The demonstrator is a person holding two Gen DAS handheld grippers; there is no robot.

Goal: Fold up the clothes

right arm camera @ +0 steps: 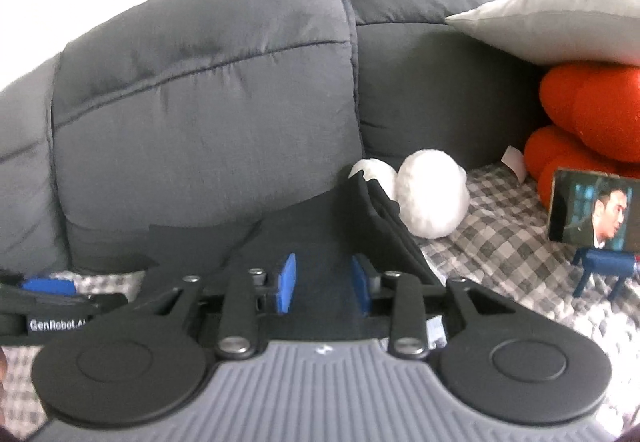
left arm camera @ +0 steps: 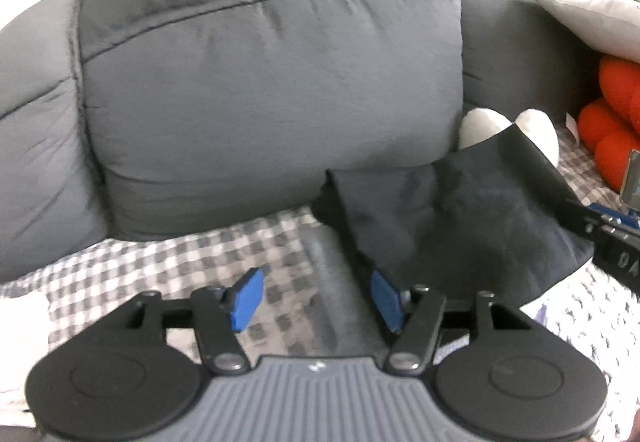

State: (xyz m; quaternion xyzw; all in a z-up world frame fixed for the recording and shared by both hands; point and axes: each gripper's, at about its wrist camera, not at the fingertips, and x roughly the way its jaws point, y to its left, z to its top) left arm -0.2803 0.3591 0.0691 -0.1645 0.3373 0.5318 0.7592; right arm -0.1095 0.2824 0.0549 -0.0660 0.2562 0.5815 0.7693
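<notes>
Dark garment (left arm camera: pixel 460 217) lying on the checked sofa cover (left arm camera: pixel 180 262), against the foot of the grey back cushion (left arm camera: pixel 260 81), near 2 white plush balls (right arm camera: pixel 432 193). Left tongs (left arm camera: pixel 316 300) wide open, empty, at the cloth's near edge. Right tongs (right arm camera: pixel 322 284) parted over the cloth, gripping nothing visible. Fold stage unclear. Best done by pinching matching corners, keeping edges level and cloth taut.

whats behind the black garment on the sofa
Behind the black garment sit two white plush balls on the checkered cover, with the grey back cushion rising beyond. The garment's raised edge covers the lower part of the left ball.
</notes>
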